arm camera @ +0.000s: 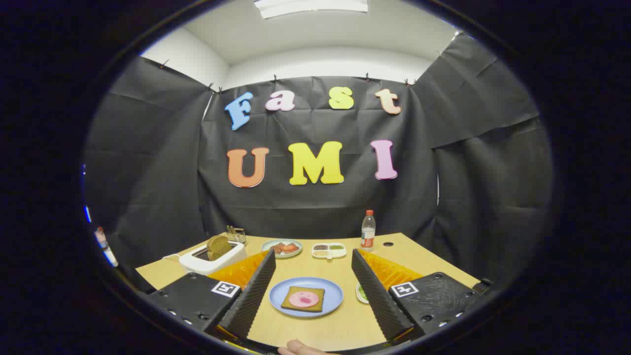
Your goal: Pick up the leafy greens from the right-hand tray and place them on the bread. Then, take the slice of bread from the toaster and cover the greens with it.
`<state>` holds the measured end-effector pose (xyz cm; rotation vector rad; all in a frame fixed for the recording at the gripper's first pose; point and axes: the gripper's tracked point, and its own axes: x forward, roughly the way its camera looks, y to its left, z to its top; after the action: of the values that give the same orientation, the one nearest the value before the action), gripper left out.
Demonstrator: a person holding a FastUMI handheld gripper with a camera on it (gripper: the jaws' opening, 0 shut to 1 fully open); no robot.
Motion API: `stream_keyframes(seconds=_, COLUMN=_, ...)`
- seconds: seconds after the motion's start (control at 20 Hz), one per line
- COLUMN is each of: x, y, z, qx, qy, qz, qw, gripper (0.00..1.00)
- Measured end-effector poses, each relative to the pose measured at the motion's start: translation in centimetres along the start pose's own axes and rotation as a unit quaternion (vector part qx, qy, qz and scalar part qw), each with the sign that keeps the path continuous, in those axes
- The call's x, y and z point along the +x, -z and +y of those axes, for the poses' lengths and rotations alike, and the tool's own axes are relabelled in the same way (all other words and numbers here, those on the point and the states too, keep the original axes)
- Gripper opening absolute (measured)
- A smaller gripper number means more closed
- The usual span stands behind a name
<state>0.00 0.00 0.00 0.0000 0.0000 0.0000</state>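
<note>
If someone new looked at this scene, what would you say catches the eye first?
Probably the blue plate between the open tool's fingers, carrying a bread slice topped with a pink round slice. Next, the white toaster beyond the left finger, with bread sticking up, and the bottle farther back.

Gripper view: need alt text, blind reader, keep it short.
The open gripper frames a blue plate holding bread topped with a pink slice on a wooden table. Beyond stand a white toaster holding bread, food dishes and a bottle.
</note>
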Motion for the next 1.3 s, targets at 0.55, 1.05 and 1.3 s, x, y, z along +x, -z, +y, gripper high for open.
stream_keyframes(seconds=0.55, x=0.1, y=-1.5, z=-2.2, qx=-0.001, qy=0.013, qz=-0.010, qw=1.000, gripper=0.95)
stream_keyframes(seconds=1.05, x=5.1, y=2.3, z=-7.0, qx=-0.018, qy=0.042, qz=0.015, qw=0.999, gripper=0.95)
stream_keyframes(seconds=1.3, x=10.3, y=6.9, z=-12.5, qx=-0.002, qy=0.076, qz=0.073, qw=0.994, gripper=0.95)
